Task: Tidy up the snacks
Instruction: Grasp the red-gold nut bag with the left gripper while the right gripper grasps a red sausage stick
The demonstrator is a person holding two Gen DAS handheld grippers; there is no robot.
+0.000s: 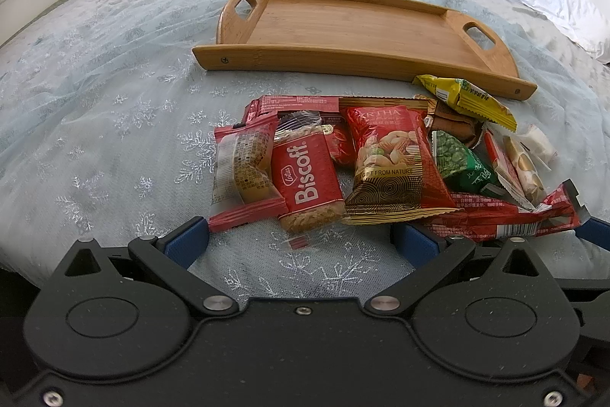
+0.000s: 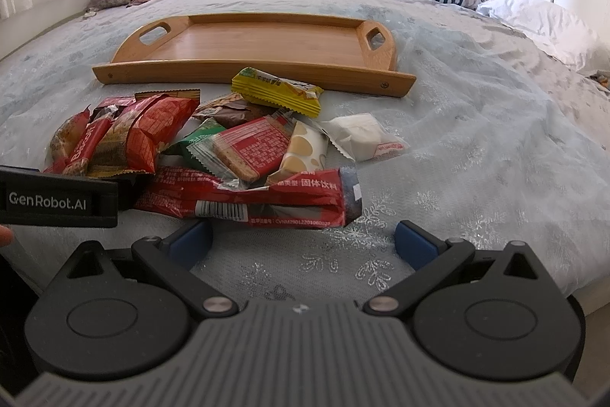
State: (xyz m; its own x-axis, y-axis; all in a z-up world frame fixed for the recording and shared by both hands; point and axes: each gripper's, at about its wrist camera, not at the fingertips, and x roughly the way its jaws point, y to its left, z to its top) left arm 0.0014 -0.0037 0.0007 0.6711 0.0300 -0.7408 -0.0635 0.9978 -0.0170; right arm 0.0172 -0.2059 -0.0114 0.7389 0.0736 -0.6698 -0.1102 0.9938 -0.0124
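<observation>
Snacks lie heaped on the bed just in front of both my grippers, with the empty wooden tray a little beyond them, its near rail almost touching the yellow packet. All of it looks light, crinkly and slick: foil and film wrappers that will slide on one another and on the soft, yielding bedspread, so pressing down to pinch would only sink them. The Biscoff biscuit and the clear-wrapped cracker are stiff but brittle, best taken across their flat faces with a gentle squeeze; the puffy red nut pouch and the long red sachet I would take by a crimped end seal, where the film is flat. The small white packet lies slightly apart and looks the easiest to lift alone. My left gripper is spread wide and empty, close against the pile's near edge; my right gripper is likewise spread and holding nothing, just short of the long sachet. Much of the heap overlaps, so I cannot tell how many packets sit underneath, and the brown and green wrappers are half buried. The left tool's body blocks the pile's corner in the right view.
</observation>
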